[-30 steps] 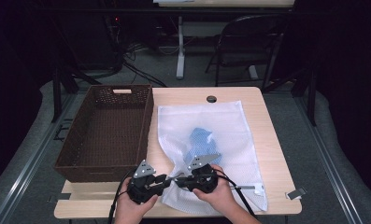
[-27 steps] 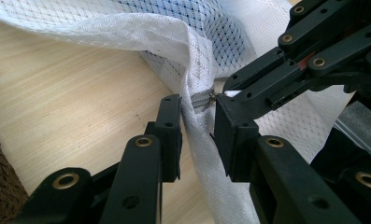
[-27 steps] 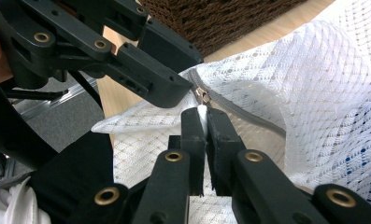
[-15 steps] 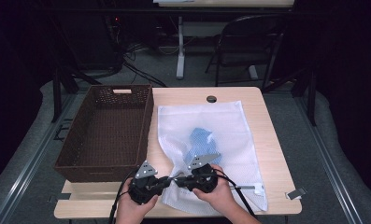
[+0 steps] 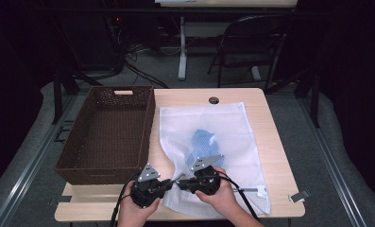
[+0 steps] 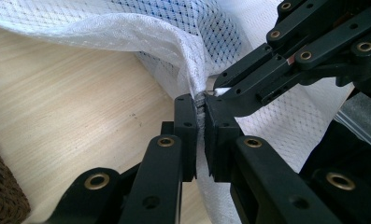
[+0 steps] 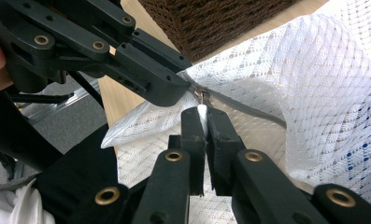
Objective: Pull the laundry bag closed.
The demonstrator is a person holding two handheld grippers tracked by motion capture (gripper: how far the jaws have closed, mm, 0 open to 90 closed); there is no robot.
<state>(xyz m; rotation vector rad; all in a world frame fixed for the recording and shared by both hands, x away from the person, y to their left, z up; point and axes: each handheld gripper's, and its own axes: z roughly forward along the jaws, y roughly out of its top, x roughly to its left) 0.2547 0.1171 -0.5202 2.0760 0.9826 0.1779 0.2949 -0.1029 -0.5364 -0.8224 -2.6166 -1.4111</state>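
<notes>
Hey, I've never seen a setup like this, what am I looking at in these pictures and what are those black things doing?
A person sits at a wooden table with a hand-held black gripping tool in each hand; no robot arm is involved. One picture looks down from above the table; the other two come from small cameras riding on each tool, looking along its jaws.

On the table lie an empty brown basket and a white mesh bag with something blue inside.

At the bag's near edge, the left tongs have just been closing and now pinch the mesh by the zipper's end. The right tongs are shut on a small white tab there, probably the zipper pull.
</notes>
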